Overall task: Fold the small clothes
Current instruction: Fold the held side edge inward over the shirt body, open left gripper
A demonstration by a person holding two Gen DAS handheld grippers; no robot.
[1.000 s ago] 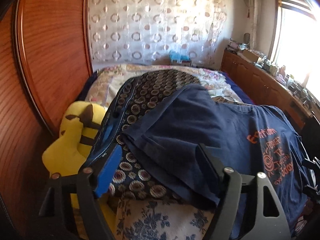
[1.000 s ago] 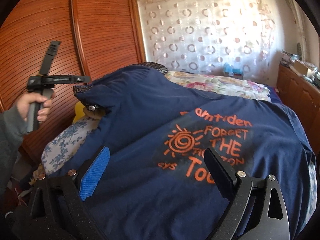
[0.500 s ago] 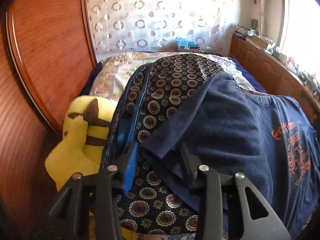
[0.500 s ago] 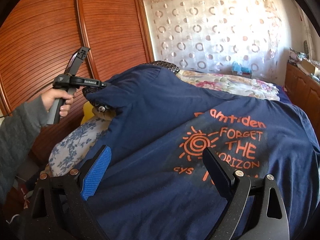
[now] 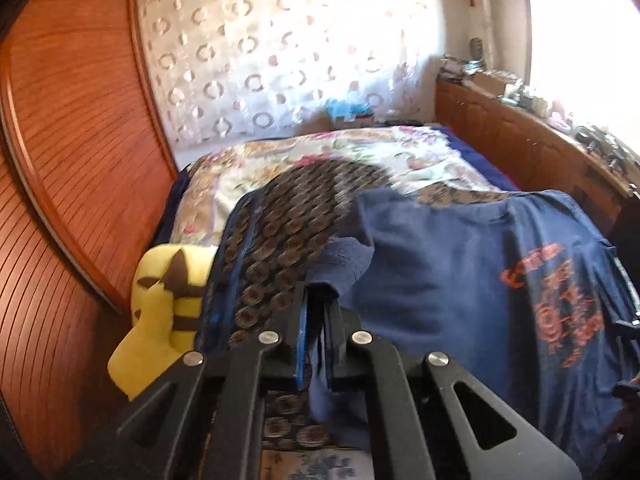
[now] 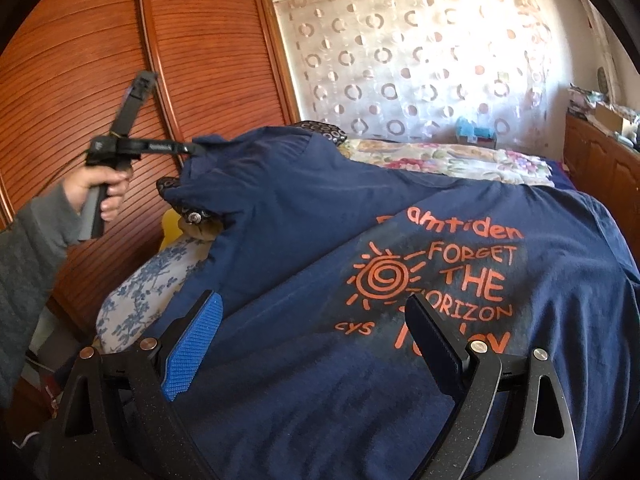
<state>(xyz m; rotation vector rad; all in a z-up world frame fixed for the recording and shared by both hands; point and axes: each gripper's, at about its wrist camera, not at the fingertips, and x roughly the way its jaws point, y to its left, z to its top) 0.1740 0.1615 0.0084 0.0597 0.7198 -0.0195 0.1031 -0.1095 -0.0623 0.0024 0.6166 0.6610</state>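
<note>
The navy cotton T-shirt with orange print [image 6: 360, 240] lies spread on the bed. The left gripper [image 5: 316, 312] pinches its far-left sleeve edge, lifted. The right gripper [image 6: 312, 320] hangs wide open, empty, over the near hem.

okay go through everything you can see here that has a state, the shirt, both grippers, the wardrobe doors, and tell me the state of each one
Navy T-shirt: spread print-up on the bed, one sleeve edge lifted.
Left gripper: shut on the T-shirt's sleeve edge.
Right gripper: open, holding nothing, above the shirt.
Wardrobe doors: closed.
Yellow plush toy: lying at the bed's edge, partly under the patterned cloth.
</note>
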